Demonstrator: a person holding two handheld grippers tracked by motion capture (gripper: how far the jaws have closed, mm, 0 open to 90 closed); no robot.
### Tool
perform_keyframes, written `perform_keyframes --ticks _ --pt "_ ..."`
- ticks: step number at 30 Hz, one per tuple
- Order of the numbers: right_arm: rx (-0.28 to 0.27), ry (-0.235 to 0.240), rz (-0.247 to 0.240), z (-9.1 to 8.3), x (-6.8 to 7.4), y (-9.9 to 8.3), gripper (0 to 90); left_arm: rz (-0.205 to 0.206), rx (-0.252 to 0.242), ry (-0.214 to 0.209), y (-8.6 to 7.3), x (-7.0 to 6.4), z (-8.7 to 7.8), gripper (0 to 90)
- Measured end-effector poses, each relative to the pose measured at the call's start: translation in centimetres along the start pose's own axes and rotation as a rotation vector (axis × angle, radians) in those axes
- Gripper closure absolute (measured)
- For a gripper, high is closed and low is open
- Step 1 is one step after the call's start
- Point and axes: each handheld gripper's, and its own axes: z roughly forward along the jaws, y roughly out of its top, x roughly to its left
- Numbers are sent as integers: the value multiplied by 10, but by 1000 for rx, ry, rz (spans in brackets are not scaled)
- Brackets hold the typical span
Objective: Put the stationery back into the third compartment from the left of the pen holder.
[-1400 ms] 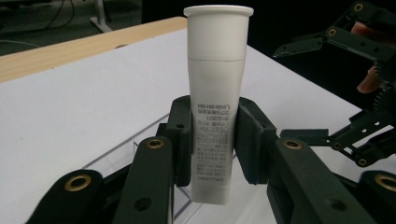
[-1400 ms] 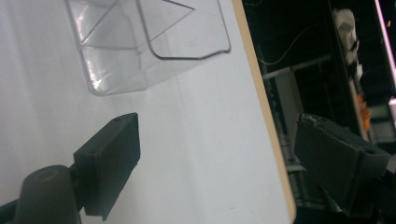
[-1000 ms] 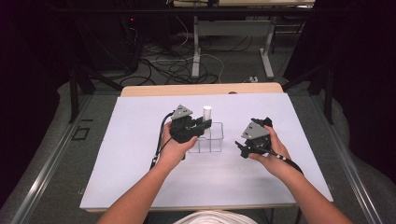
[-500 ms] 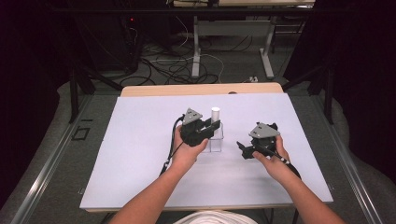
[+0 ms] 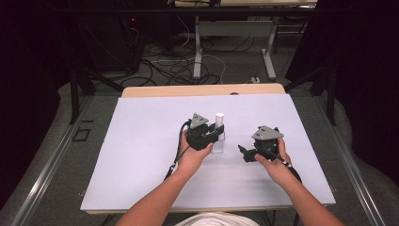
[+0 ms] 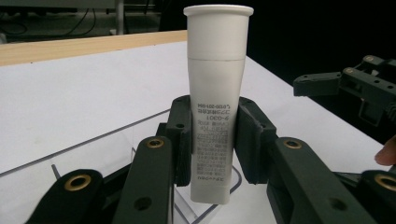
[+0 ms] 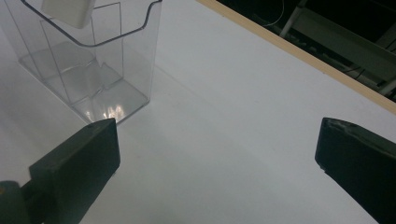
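White tube (image 6: 215, 105), cap uppermost, standing upright over the clear plastic holder (image 7: 88, 65) on the white table (image 5: 141, 141), the left gripper (image 6: 214, 135) clamping its printed body while the right gripper (image 7: 215, 154) is hovering nearby with jaws spread wide

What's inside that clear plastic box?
The clear box looks empty; the white tube's lower end, held by the left gripper, hangs at its opening. Its far compartments are partly hidden.

tube (image 6: 215, 93) print too blurred to read, perhaps product text
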Motion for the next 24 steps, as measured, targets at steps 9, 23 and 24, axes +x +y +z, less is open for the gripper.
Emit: perform_keyframes --ticks 9,23,24 --pt "12 15 1 0 1 -1 0 4 7 26 -3 1 3 702" --pt "20 27 -7 2 3 -2 0 34 33 48 -6 3 7 701" --pt "20 28 -6 3 3 -2 0 36 32 46 -5 3 7 701"
